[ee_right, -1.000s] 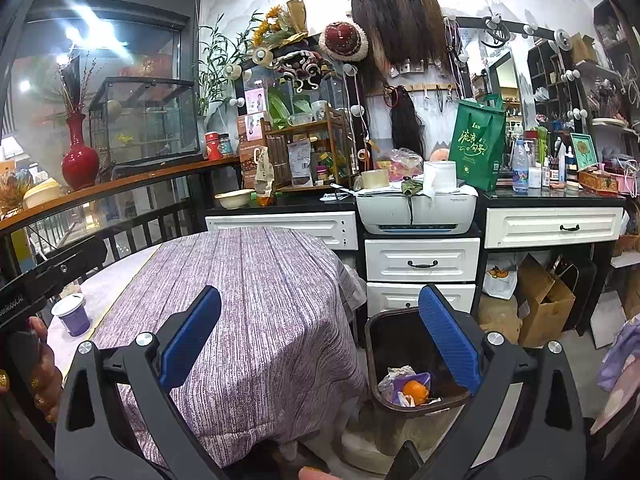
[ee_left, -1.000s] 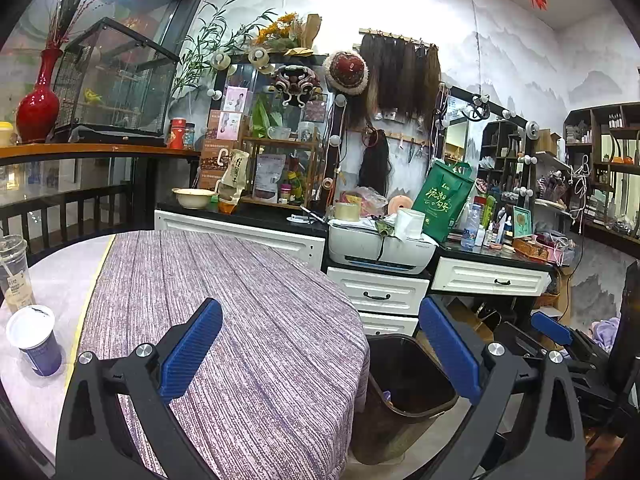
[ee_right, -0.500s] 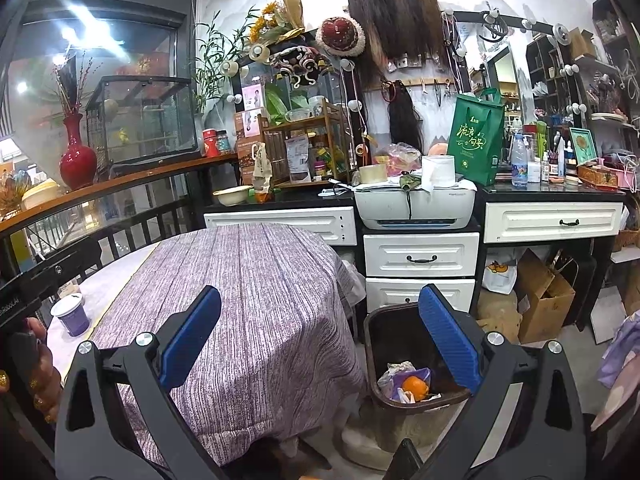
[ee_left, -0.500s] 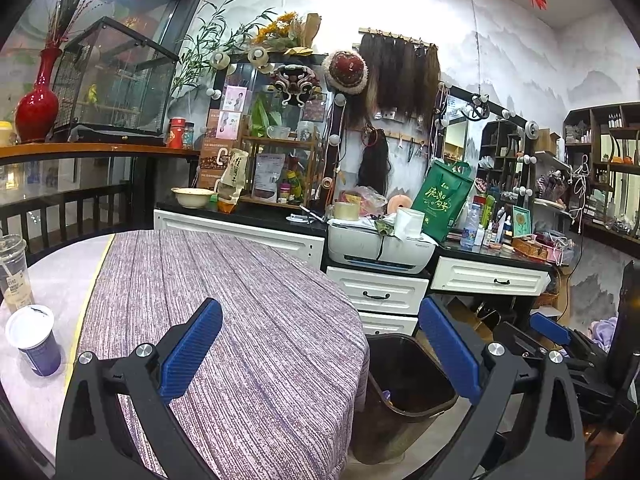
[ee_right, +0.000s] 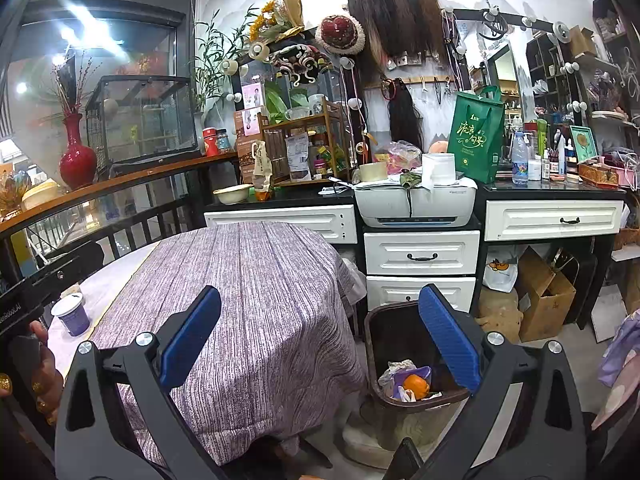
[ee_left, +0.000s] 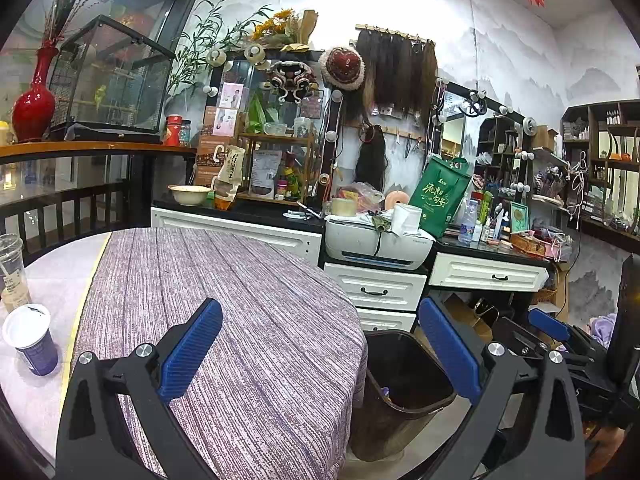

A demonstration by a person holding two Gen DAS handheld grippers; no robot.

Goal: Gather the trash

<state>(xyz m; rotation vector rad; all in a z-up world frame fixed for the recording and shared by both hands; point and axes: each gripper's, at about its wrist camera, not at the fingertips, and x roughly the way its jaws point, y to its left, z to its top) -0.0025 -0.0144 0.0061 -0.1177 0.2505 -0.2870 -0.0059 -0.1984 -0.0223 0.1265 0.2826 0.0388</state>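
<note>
Both tongs, left gripper (ee_left: 320,356) & right gripper (ee_right: 320,344), gape empty over the purple tablecloth (ee_left: 224,300), so it's between pickups w/ scraps already in the brown bin (ee_right: 416,380) (orange peel visible); next: swing left to the white-lidded cup (ee_left: 30,344) & clear cup (ee_left: 12,268).

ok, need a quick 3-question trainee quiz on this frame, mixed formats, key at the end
1. True or false: the right gripper is shut on a piece of trash.
2. Multiple choice: the purple cup with the white lid stands A) in the bin, B) on the table's bare edge beside the striped cloth, C) on the printer.
3. Fill in: in the right wrist view, the round fruit inside the trash bin is coloured ____.

Key: 1 false, both grippers are open and empty; 2 B; 3 orange.
</note>
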